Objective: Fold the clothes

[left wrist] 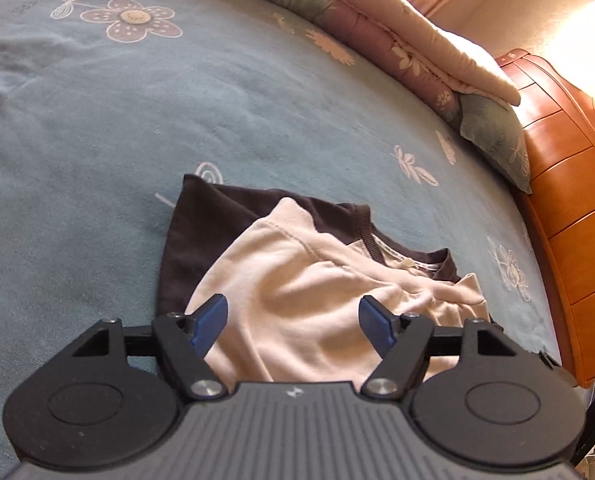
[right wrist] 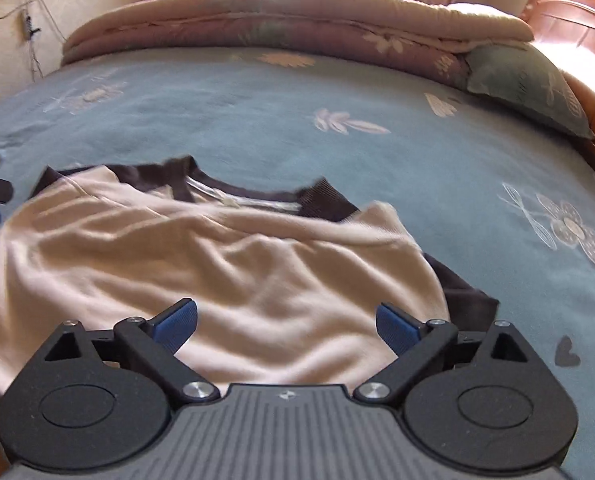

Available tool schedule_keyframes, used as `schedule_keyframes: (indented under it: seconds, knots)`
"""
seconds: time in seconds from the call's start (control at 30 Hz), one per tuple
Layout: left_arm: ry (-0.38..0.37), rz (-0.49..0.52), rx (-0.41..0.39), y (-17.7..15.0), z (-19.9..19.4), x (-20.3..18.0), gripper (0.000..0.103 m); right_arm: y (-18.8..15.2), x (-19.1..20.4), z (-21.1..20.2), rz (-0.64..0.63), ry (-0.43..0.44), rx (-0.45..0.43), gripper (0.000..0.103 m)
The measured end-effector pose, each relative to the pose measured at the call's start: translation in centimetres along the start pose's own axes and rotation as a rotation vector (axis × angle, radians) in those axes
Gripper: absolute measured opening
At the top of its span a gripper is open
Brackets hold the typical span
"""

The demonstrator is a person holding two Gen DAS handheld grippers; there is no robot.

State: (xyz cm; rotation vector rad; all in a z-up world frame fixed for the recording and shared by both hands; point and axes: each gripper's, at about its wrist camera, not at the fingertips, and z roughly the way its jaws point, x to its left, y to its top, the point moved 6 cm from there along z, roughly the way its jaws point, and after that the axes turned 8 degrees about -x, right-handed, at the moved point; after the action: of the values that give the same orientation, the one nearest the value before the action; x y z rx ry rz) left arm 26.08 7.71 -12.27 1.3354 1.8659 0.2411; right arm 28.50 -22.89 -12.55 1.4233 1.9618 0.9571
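On the blue floral bedsheet (right wrist: 257, 120), cream-and-brown cotton tee (right wrist: 217, 264) folded up once, probably more to go; left gripper (left wrist: 293, 320) and right gripper (right wrist: 286, 326) both released, gripping nothing

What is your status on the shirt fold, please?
Left gripper open, right gripper open, both empty. Shirt rumpled on the bed, not yet folded flat. Nothing in the way.

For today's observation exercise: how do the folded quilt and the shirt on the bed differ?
The quilt is thick, floral and neatly stacked along the far edge; the shirt is thin, plain cream with dark sleeves, and rumpled near the grippers. The quilt spans the bed's width; the shirt covers a small patch. Both rest on the blue bedsheet.
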Motion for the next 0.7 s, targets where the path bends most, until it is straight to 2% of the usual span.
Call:
schedule_keyframes:
  seconds: [0.17, 0.23, 0.27, 0.33, 0.43, 0.5, 0.6, 0.7]
  knots:
    - [0.021, 0.002, 0.048, -1.1, 1.5, 0.0, 0.073, 0.2, 2.6, 3.3, -0.034, 0.029, 0.032, 0.099]
    - [0.029, -0.003, 0.046, -1.1, 1.5, 0.3, 0.073, -0.6, 1.4, 4.4, -0.023, -0.017, 0.059, 0.099]
    - [0.033, -0.005, 0.044, -1.0, 1.5, 0.5, 0.073, -1.1, 0.3, 4.6, -0.014, -0.045, 0.056, 0.103]
    - [0.018, -0.011, 0.038, -0.8, 1.4, 0.4, 0.073, -1.8, -2.6, 4.3, 0.072, -0.079, 0.065, 0.103]
    - [-0.055, -0.009, 0.031, -0.2, 1.7, -0.9, 0.073, -1.8, -5.4, 2.7, 0.173, -0.084, 0.050, 0.103]
    - [-0.097, 0.025, 0.053, -0.4, 2.9, -2.5, 0.073, -1.5, -6.1, 2.0, 0.233, -0.036, 0.024, 0.103]
    - [-0.078, 0.107, 0.086, -1.2, 5.3, -4.1, 0.073, -1.2, -5.7, 2.9, 0.203, -0.045, 0.021, 0.103]
    - [-0.039, 0.139, 0.069, -1.1, 7.6, -3.9, 0.073, -1.6, -5.8, 5.7, 0.179, -0.062, 0.059, 0.103]
